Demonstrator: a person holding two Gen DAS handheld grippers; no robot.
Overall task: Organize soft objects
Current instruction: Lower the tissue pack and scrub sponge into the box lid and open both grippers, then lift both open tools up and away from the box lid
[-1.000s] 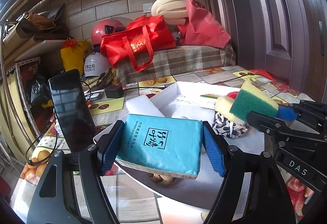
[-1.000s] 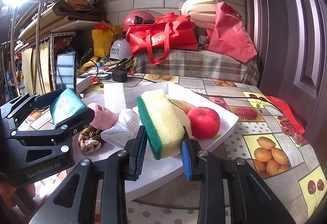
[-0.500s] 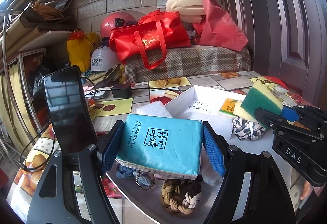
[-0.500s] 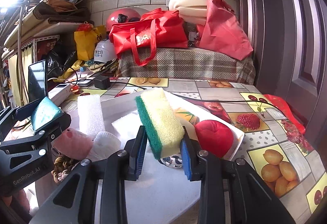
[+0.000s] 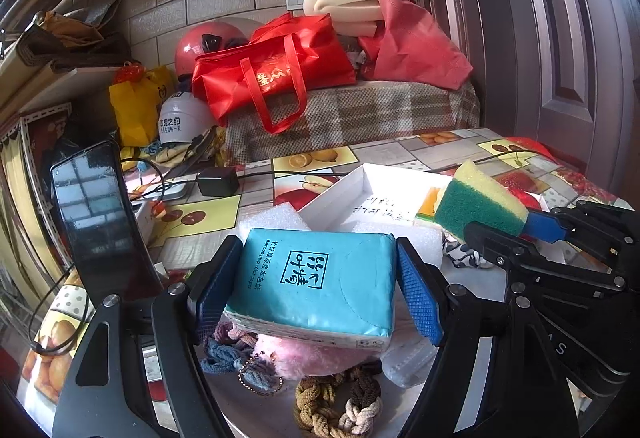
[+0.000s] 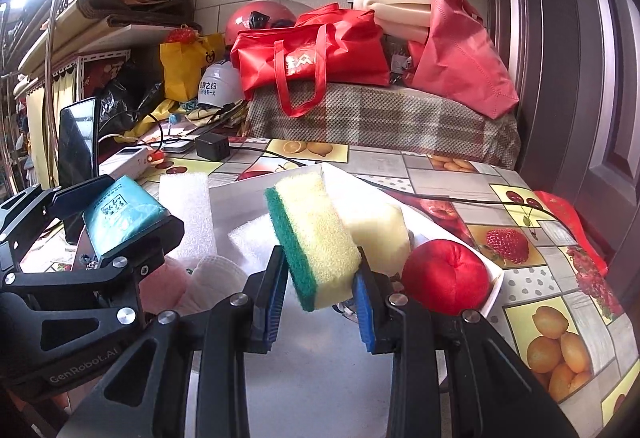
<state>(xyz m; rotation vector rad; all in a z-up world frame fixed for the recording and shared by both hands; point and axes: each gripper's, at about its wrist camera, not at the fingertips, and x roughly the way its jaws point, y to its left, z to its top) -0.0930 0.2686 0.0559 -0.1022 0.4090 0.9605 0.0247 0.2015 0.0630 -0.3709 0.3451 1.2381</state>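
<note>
Left gripper is clamped on the tissue pack, right gripper on the sponge. The white tray rim lies just beyond; pink fluff beneath the pack is mostly hidden, possibly a toy

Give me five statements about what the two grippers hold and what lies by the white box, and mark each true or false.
1. The left gripper is shut on a blue tissue pack. True.
2. The right gripper is open and holds nothing. False: it is shut on a yellow and green sponge.
3. A red plush fruit lies at the white box, to the right of the sponge. True.
4. The tissue pack rests flat inside the white box. False: it is held up between the pads, above a pink fluffy item and a braided tie.
5. The sponge's green face points to the right gripper's left. True.
</note>
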